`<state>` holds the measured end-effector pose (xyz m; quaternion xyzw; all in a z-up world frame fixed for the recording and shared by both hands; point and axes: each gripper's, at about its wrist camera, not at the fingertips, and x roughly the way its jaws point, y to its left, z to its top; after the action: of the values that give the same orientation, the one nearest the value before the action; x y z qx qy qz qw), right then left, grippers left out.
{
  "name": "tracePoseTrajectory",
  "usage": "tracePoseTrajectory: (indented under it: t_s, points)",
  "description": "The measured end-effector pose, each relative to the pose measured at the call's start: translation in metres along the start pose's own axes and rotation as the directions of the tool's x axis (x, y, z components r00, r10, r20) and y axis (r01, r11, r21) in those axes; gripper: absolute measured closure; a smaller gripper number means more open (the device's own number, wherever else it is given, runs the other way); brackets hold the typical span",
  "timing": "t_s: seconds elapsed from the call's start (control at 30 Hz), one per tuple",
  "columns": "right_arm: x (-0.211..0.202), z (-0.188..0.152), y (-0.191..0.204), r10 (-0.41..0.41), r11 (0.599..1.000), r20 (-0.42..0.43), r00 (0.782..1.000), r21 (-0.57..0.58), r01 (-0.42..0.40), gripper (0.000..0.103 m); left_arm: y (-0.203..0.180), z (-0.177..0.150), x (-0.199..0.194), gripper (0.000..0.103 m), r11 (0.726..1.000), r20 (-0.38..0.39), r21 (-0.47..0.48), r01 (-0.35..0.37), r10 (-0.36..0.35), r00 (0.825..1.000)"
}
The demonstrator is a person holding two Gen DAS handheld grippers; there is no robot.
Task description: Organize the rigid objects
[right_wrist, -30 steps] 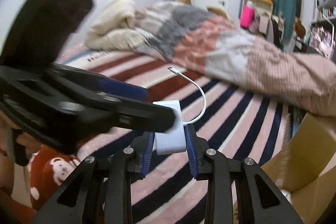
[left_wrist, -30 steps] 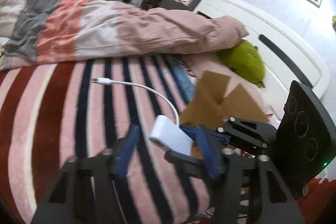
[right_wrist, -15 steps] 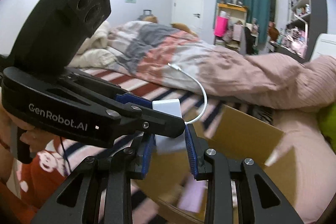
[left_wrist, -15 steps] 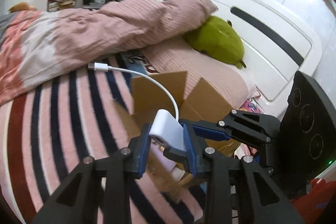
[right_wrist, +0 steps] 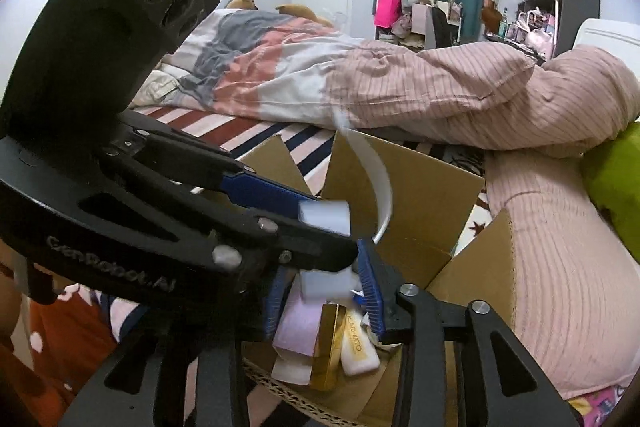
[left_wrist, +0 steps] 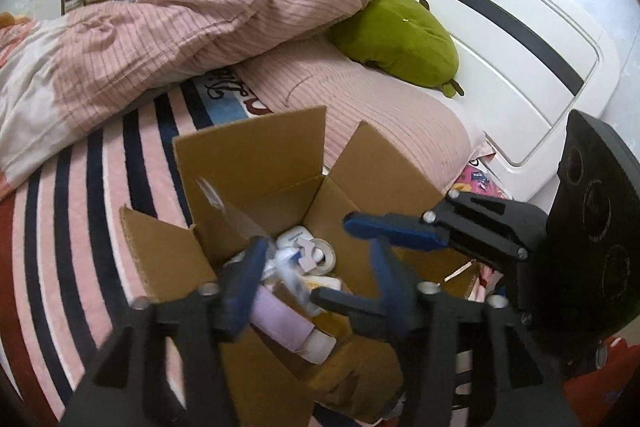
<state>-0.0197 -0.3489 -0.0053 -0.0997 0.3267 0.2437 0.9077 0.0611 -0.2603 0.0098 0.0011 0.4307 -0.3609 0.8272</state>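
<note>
Left wrist view: looking down into an open cardboard box (left_wrist: 248, 163) sitting on the striped blanket (left_wrist: 80, 219). Left gripper (left_wrist: 316, 275) hanging over the box with its blue fingers spread, released, nothing between them. Right gripper (left_wrist: 340, 263) reaching in from the right, its upper finger lying across above the box, its lower one beneath. Box holding a tape roll (left_wrist: 322, 255), a lilac packet (left_wrist: 280, 323) and small white items, blurred. Green plush (left_wrist: 400, 39) lying against the white headboard (left_wrist: 520, 39), pink ribbed duvet (left_wrist: 180, 27) bunched to the left.

Right wrist view: right gripper (right_wrist: 324, 287) over the box (right_wrist: 432, 195), fingers parted around a blurred white adapter (right_wrist: 326, 281) just above the contents; cannot tell whether pressing it or letting go. White cable (right_wrist: 376, 179) smeared, arcing upward from the adapter. Left gripper (right_wrist: 304, 223) crossing from the left, partly covering the adapter. Gold box (right_wrist: 328, 343) and cream tube (right_wrist: 358, 343) lying below in the box.
</note>
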Motion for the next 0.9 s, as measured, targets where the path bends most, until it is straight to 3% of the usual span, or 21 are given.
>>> tracePoseTrajectory:
  t_s: [0.07,0.2,0.27,0.4,0.47,0.57,0.77,0.9]
  points:
    - [0.000,0.000,-0.002,-0.014,1.000,0.000,1.000,0.005,0.014,0.059,0.001,-0.002,-0.005,0.042,1.000,0.006,0.005,-0.024,0.024,1.000]
    - [-0.002,0.000,-0.002,-0.002,1.000,-0.001,1.000,0.021,0.002,0.055,0.005,-0.005,-0.022,0.030,0.998,0.054,-0.018,-0.052,0.053,0.997]
    - [-0.004,0.001,-0.001,-0.003,1.000,0.003,1.000,0.020,0.003,0.040,0.008,-0.009,-0.036,0.021,0.997,0.095,-0.033,-0.064,0.067,0.993]
    - [-0.014,0.006,0.007,-0.015,1.000,0.049,0.999,0.009,0.015,0.019,0.014,-0.018,-0.071,0.018,0.987,0.178,-0.080,-0.136,0.149,0.973]
    - [-0.021,0.011,0.011,-0.022,1.000,0.085,0.996,0.009,0.021,0.012,0.018,-0.025,-0.087,0.014,0.979,0.209,-0.107,-0.175,0.195,0.958]
    - [-0.029,0.017,0.014,-0.016,1.000,0.129,0.991,0.016,0.014,0.012,0.025,-0.038,-0.112,0.012,0.958,0.255,-0.154,-0.242,0.275,0.927]
    - [-0.045,0.025,0.019,0.016,0.997,0.220,0.975,0.072,-0.033,0.012,0.042,-0.064,-0.149,0.012,0.883,0.278,-0.243,-0.402,0.461,0.843]
    - [-0.044,0.028,0.023,-0.010,0.996,0.223,0.975,0.089,-0.010,0.012,0.057,-0.079,-0.162,0.012,0.840,0.262,-0.294,-0.457,0.530,0.806]
